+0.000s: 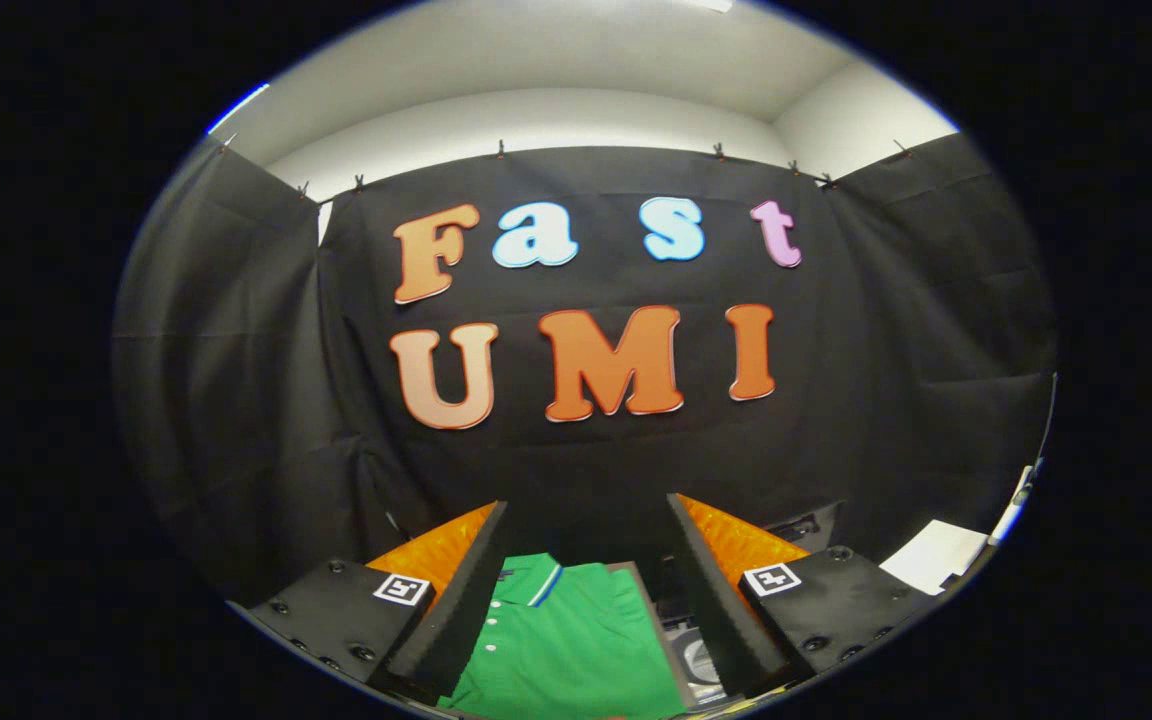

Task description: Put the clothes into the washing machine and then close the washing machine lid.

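Observation:
A green polo shirt [566, 640] with a white-trimmed collar and white buttons lies flat below me, seen through the gap between my two fingers. My gripper [586, 515] is open, its fingers spread wide and held well above the shirt, touching nothing. Just right of the shirt, beside the right finger, a bit of a grey and dark appliance [698, 655] with a round part peeks out; I cannot tell whether it is the washing machine.
Black cloth walls close the booth ahead and on both sides. A white sheet or board [936, 555] lies low at the right, beyond the right finger, with a thin white strip [1018, 500] beside it.

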A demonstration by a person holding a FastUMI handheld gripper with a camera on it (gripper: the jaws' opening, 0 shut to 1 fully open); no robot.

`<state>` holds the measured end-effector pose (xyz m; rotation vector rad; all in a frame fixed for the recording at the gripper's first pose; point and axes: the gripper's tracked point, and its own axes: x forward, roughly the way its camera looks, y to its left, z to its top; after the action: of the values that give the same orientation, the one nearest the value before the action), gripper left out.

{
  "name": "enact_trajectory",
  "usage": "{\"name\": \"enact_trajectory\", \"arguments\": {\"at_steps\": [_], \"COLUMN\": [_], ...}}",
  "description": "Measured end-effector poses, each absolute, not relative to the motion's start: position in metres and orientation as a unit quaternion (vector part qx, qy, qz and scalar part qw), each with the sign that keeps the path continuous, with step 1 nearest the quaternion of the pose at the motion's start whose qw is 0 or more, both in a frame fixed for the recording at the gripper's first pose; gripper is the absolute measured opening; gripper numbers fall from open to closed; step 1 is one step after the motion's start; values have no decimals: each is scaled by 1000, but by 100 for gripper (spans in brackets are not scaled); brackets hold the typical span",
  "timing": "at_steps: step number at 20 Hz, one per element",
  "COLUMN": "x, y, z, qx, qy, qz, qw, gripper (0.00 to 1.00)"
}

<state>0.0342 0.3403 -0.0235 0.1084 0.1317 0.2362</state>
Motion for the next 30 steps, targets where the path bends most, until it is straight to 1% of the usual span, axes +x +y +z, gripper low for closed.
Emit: {"name": "enact_trajectory", "arguments": {"at_steps": [4, 8, 13, 17, 22, 24, 29, 30], "x": [40, 37, 40, 33, 16, 20, 14, 14], "y": [405, 447, 446, 447, 444, 441, 440, 440], "z": [-64, -120, -168, -190, -239, -237, -242, -242], "qx": [53, 50, 41, 13, -4, -20, -22, -22], "qy": [114, 197, 265, 288, 343, 324, 327, 328], "qz": [161, 195, 164, 156, 147, 145, 149, 148], "qw": [979, 960, 949, 945, 928, 935, 933, 933], "gripper": [98, 99, 98, 99, 99, 99, 100, 96]}}
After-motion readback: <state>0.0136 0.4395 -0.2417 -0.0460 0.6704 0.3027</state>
